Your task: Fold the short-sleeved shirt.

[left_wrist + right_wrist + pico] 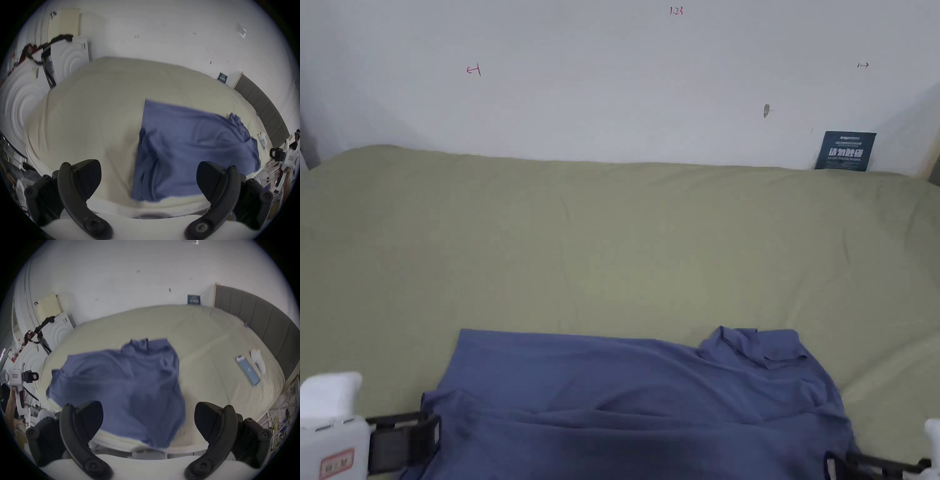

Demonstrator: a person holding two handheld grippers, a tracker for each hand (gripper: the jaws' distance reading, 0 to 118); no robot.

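A blue short-sleeved shirt (637, 406) lies spread and wrinkled at the near edge of the bed, its collar bunched at the far right (753, 347). The same shirt (186, 146) lies ahead of the left gripper (148, 177), whose jaws stand wide apart and empty. In the head view the left gripper (428, 437) sits by the shirt's near left corner. The right gripper (148, 416) is open too, hovering over the shirt (123, 382) at its near right edge, and shows at the lower right (837, 465).
The bed is covered by a pale green sheet (612, 237) against a white wall with a dark sign (845, 150). A phone (247, 369) and white items (258, 360) lie on the bed's right side by a grey headboard (259, 311). A white cabinet (71, 53) stands left.
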